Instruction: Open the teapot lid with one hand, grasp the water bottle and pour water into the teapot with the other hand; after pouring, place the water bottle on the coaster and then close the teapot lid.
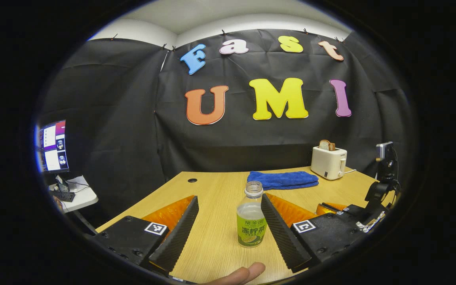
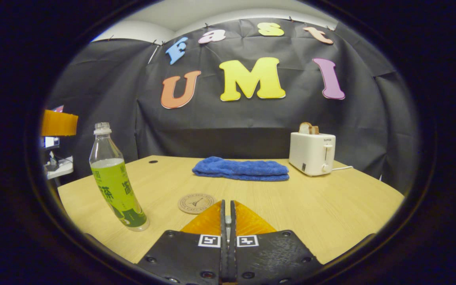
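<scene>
In the left gripper view, a lit screen (image 1: 53, 145) stands on a small side desk at the far left, off the wooden table (image 1: 220, 190). The left gripper (image 1: 230, 227) rests low over the table with its fingers spread wide and released; the uncapped water bottle (image 1: 251, 215) stands upright between them, nearer the finger on the right, though contact cannot be made out. A fingertip (image 1: 242, 274) of the person's hand shows at the bottom edge. Behind the bottle lies a folded blue towel (image 1: 283, 179), and to its right a white toaster (image 1: 328, 161) with a slice of bread in it. At the right edge a dark stand (image 1: 384, 174) rises from the table. In the right gripper view, the water bottle (image 2: 115, 180) stands at the left on the table (image 2: 331, 206), the round coaster (image 2: 196, 203) lies just ahead of the right gripper (image 2: 227, 204), whose fingers are clenched together on nothing, and the towel (image 2: 240, 168) and toaster (image 2: 312, 152) sit farther back.
</scene>
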Motion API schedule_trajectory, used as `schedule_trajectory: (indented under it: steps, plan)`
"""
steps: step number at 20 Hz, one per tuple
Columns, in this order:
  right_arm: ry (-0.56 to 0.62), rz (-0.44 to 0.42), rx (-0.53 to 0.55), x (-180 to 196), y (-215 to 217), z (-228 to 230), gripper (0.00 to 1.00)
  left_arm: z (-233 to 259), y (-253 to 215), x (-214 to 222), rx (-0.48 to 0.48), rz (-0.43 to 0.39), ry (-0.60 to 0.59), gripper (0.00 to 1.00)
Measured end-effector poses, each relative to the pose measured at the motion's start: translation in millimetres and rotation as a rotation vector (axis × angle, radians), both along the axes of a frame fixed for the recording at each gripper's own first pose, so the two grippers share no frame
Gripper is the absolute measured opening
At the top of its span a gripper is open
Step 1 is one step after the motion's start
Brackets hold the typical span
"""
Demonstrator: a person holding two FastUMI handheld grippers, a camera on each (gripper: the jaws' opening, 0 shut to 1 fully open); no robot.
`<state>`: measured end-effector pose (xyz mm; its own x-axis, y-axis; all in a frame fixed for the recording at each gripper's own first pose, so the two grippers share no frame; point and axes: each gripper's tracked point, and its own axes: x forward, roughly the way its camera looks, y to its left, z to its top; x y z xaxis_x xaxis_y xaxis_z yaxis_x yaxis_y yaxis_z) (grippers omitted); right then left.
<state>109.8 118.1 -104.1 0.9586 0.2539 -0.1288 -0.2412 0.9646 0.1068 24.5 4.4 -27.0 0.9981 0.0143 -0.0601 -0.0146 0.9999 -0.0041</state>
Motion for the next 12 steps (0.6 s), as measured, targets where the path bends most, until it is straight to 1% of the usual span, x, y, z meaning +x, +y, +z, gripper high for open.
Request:
schedule_trajectory:
  steps: [2,3,5,7,8,10,12]
  plan:
    - [-0.019,0.015,0.029,-0.6,-3.0,11.9,0.00,-2.0,-4.4,1.8,-0.015,-0.029,-0.001,0.99]
    - [-0.021,0.010,0.031,-0.8,-7.6,15.9,0.00,-4.5,-8.7,2.5,-0.022,-0.057,0.000,0.99]
    - [-0.035,0.001,0.049,-4.1,-18.6,25.2,0.00,-9.5,-23.4,6.0,-0.032,-0.140,0.005,0.99]
    - [-0.033,-0.002,0.057,-8.0,-25.3,28.0,0.00,-16.1,-29.3,7.9,-0.044,-0.194,0.015,0.99]
    - [-0.031,-0.002,0.051,-10.6,-27.6,27.8,0.00,-17.4,-28.9,10.3,-0.055,-0.203,0.013,0.99]
    - [-0.040,0.007,0.043,-18.0,-30.6,27.4,0.00,-24.2,-24.5,15.8,-0.045,-0.188,0.020,0.99]
    - [-0.045,0.015,0.039,-21.4,-32.0,26.0,0.00,-32.6,-32.9,21.3,-0.044,-0.221,0.032,0.99]
